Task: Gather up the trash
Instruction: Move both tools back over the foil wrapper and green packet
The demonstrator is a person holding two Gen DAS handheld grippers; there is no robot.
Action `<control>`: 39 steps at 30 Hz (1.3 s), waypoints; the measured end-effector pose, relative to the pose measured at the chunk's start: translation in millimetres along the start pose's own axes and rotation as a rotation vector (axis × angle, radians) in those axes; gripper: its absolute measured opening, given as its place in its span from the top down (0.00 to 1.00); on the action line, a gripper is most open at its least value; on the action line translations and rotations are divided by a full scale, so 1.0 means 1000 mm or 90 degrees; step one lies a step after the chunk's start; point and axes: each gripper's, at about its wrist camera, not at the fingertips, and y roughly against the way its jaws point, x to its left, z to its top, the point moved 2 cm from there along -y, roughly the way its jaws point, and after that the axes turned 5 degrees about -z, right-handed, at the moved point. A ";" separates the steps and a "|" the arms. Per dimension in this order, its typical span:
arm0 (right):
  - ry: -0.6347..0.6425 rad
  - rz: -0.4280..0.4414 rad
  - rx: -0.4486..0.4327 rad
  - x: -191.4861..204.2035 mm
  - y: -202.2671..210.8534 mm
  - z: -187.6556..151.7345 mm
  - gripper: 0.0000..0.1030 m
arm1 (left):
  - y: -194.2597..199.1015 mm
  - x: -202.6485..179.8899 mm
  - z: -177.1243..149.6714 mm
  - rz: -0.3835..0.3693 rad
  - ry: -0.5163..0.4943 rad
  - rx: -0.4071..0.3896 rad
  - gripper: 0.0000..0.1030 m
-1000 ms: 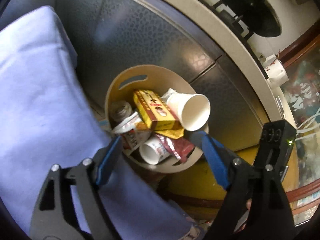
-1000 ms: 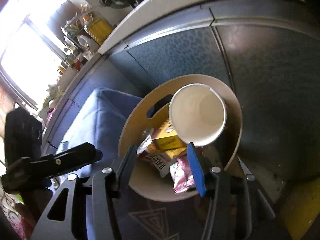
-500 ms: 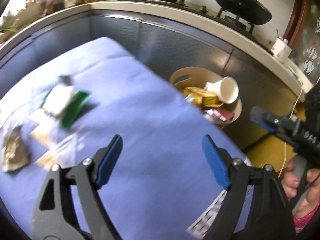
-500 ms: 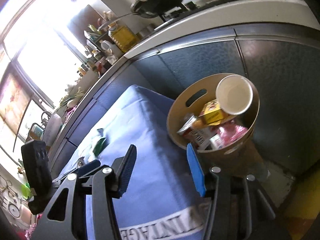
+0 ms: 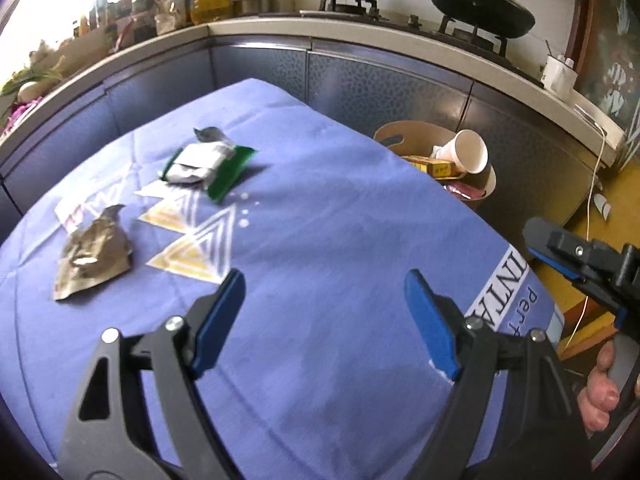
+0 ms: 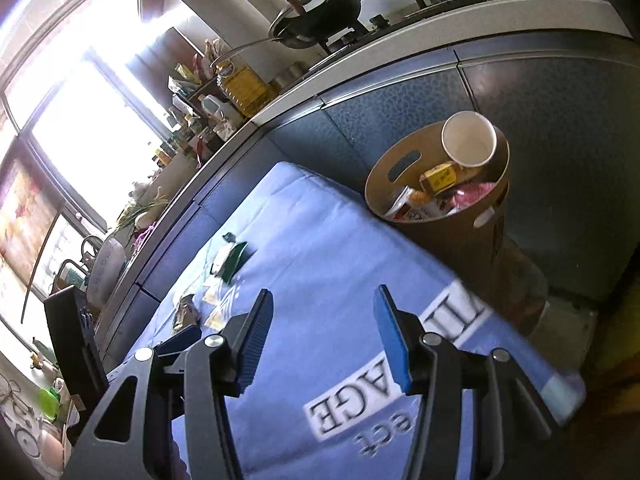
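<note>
- Hovering both grippers over the blue cloth (image 5: 320,208), nothing between jaws: left gripper (image 5: 324,316) wide open, right gripper (image 6: 320,336) abt half open.
- Trash left on cloth: green wrapper (image 5: 208,164), crumpled foil (image 5: 92,252), well apart.
- Both look light, thin, crinkly; we'd pinch a raised edge.
- Bin (image 6: 460,236) sits beside the table.

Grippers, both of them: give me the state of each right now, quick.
Left gripper: open, holding nothing, above the blue tablecloth.
Right gripper: open, narrower than the left, nothing between its pads.
</note>
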 end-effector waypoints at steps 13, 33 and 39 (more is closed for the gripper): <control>0.060 0.003 0.032 0.067 -0.011 -0.021 0.50 | 0.047 0.060 -0.028 0.056 0.025 -0.043 0.24; 0.220 0.109 0.198 0.194 -0.101 -0.080 0.59 | 0.082 0.240 -0.079 0.119 0.251 -0.051 0.24; 0.203 0.100 0.176 0.202 -0.130 -0.047 0.61 | 0.058 0.253 -0.055 0.048 0.298 -0.025 0.24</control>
